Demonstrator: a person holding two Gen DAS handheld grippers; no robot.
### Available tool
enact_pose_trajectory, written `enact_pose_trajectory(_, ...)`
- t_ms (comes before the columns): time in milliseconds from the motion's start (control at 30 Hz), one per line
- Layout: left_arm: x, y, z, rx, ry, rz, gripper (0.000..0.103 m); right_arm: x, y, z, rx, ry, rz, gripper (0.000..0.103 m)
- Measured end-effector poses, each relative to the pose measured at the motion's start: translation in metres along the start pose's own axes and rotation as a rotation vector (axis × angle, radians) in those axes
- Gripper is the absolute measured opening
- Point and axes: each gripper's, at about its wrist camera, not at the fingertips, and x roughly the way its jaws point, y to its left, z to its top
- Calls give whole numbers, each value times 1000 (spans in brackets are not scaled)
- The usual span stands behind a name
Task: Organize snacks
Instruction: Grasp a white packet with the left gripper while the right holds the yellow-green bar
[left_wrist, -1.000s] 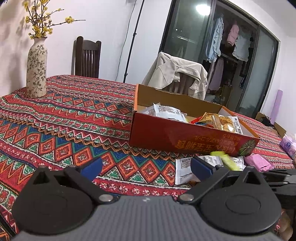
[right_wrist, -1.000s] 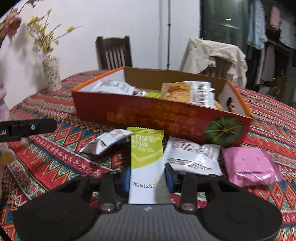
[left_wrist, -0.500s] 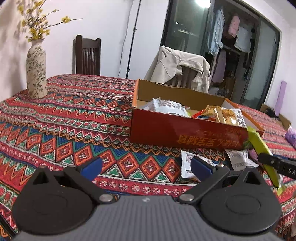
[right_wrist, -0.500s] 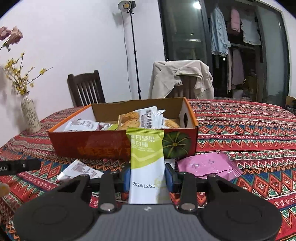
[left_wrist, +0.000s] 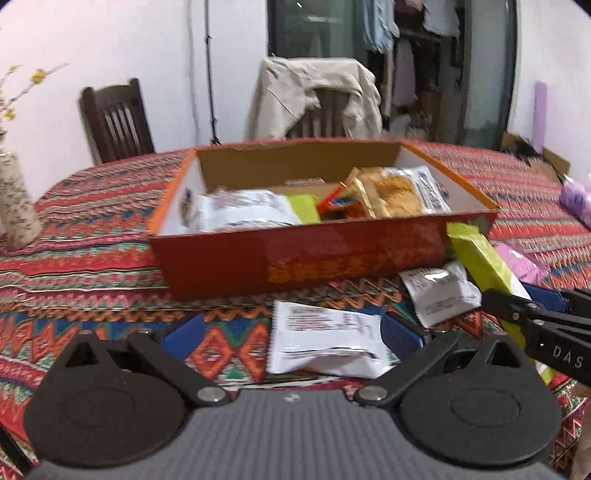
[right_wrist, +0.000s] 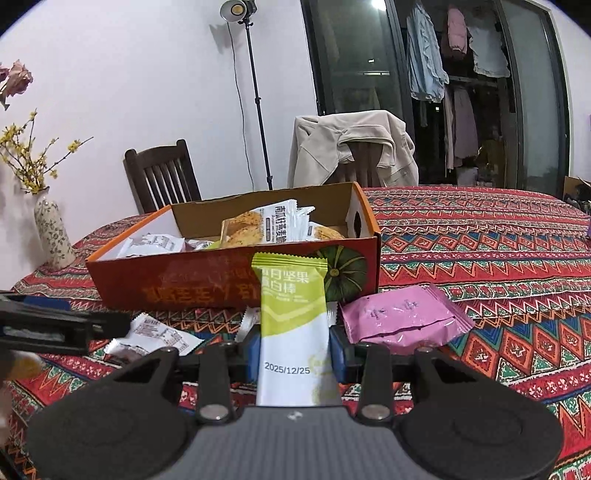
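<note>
An orange cardboard box (left_wrist: 314, 254) (right_wrist: 207, 280) holding several snack packets stands on the patterned tablecloth. My right gripper (right_wrist: 294, 350) is shut on a green and white snack bar (right_wrist: 293, 317), held upright above the table in front of the box; the bar also shows in the left wrist view (left_wrist: 484, 258). My left gripper (left_wrist: 291, 336) is open, low over the table, with a white packet (left_wrist: 325, 339) lying between its fingers. A second white packet (left_wrist: 439, 291) lies to the right of it. A pink packet (right_wrist: 402, 317) lies right of the bar.
A flowered vase (right_wrist: 51, 236) stands at the table's far left. Two chairs (right_wrist: 162, 177) stand behind the table, one draped with a beige jacket (right_wrist: 351, 147). A light stand (right_wrist: 255, 96) stands by the wall. Another pink packet (left_wrist: 576, 195) lies at the far right.
My left gripper has swung toward the box and dropped over the white packet. My right gripper has lifted the green bar and drawn back a little from the box.
</note>
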Motion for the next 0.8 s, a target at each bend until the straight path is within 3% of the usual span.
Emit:
enact_pose_trajectory(500, 47, -17, -5, -15, 134, -14, 103, 3, 0, -1, -1, 9, -1, 37)
enact_pose_trajectory(800, 49, -16, -10, -16, 93, -2, 103, 3, 1, -1, -1, 9, -5, 37)
